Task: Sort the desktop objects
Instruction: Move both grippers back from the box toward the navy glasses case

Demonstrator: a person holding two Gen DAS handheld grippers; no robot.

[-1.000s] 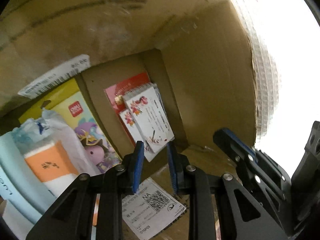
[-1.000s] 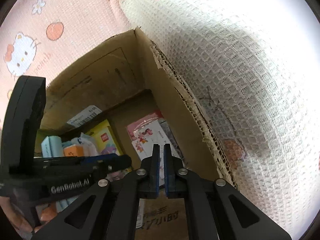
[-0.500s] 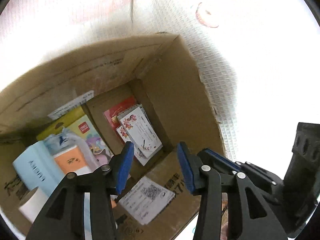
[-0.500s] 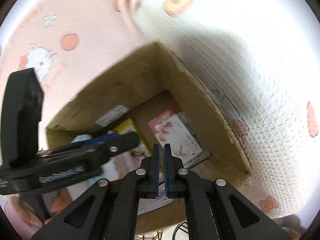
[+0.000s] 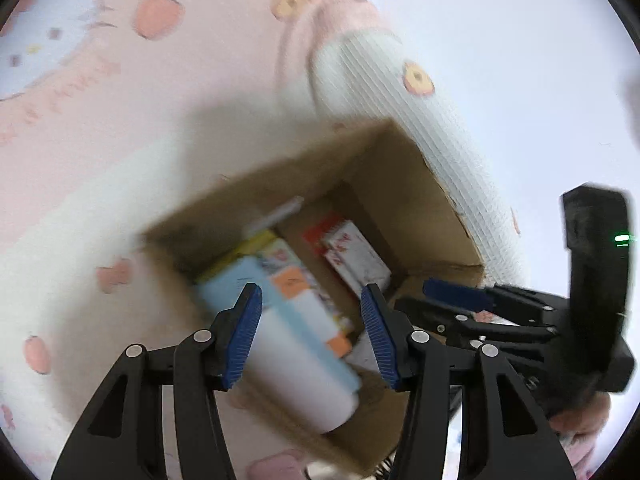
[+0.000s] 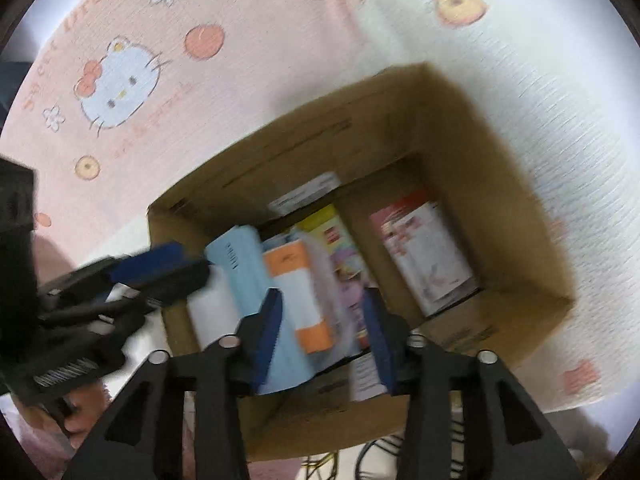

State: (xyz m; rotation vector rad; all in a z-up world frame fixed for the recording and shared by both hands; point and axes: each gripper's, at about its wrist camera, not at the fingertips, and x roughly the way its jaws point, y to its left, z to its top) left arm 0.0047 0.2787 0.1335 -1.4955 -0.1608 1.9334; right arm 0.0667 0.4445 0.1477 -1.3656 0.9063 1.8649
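An open cardboard box [image 6: 480, 140] lies below both grippers. Inside it are a light blue box [image 6: 240, 264], an orange-and-white packet [image 6: 300, 288], a yellow package [image 6: 328, 228], a red-and-white notebook [image 6: 424, 248] and a white roll [image 5: 296, 372]. My left gripper [image 5: 310, 296] hangs above the box [image 5: 400, 184] with its jaws opening and nothing between them. My right gripper [image 6: 323, 304] is also above the box, jaws opening and empty. Each gripper shows in the other's view: the right gripper [image 5: 424, 298] at the right, the left gripper [image 6: 188, 266] at the left.
The box rests on a pink cloth with a cartoon cat [image 6: 120, 80], next to a white waffle-textured cloth [image 6: 540, 100]. Dark cables [image 6: 360, 456] show below the box's near edge. A hand [image 6: 80, 412] holds the left gripper.
Both grippers have lifted up and back from the box, so its whole rim now shows. The left jaws widened. The right jaws, shut before, now stand apart.
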